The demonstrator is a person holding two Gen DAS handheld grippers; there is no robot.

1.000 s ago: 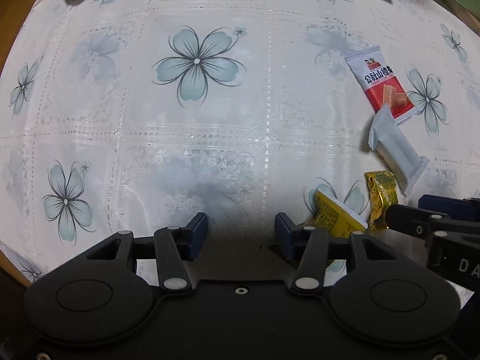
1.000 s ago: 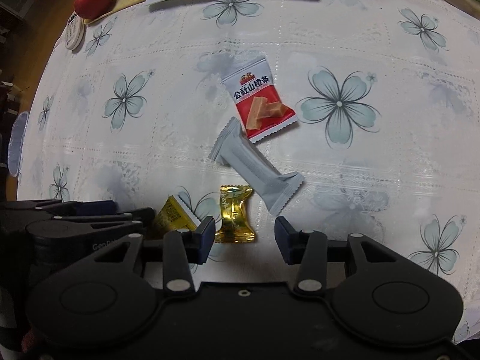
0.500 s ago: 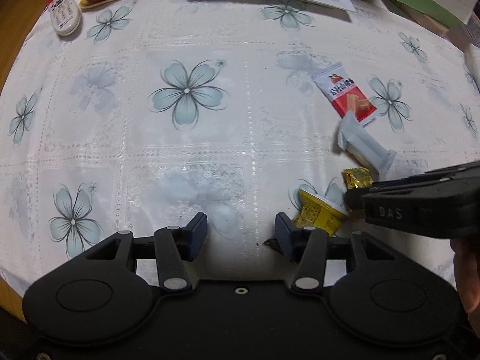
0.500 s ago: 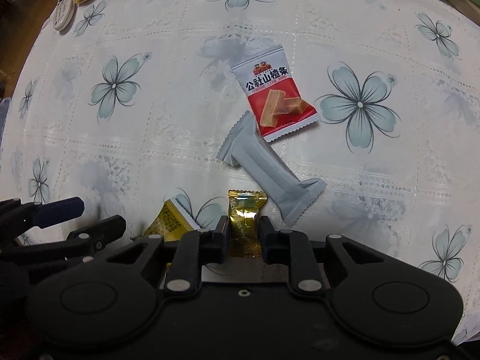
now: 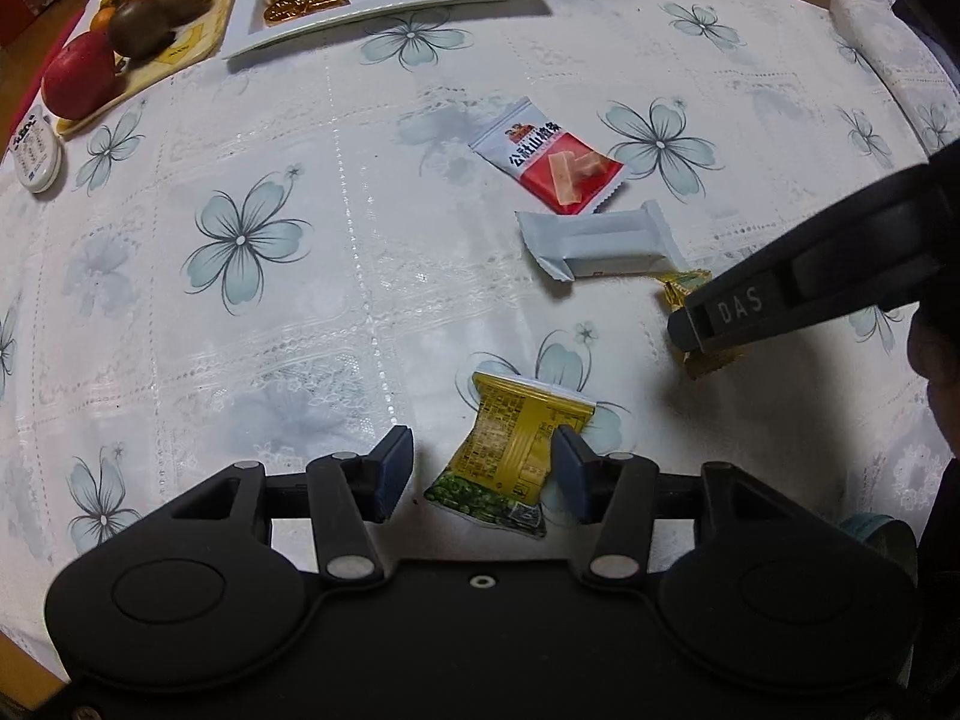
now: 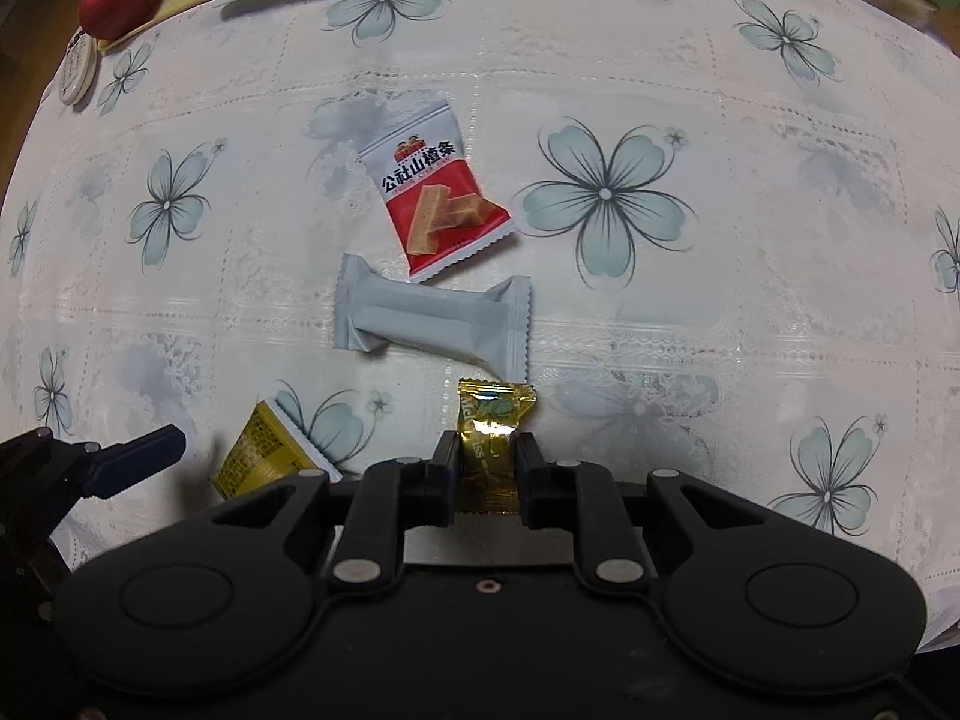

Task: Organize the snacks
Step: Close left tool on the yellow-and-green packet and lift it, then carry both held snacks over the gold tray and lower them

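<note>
Since a second ago the right tongs have closed; their jaws are now clamped on the crinkled gold foil candy, which lay loose between them before. The left tongs have swung over the yellow snack packet and their jaws have just widened slightly; they stand apart, the right pad touching the packet's edge, the left pad clear. The packet is flat, glossy, printed, lying on the desk under an embossed flowered plastic cloth. Beyond: a matte grey bar wrapper with serrated ends, touching a glossy red-and-white hawthorn strip pouch. Farthest, a white rectangular tray, newly in the left view.
</note>
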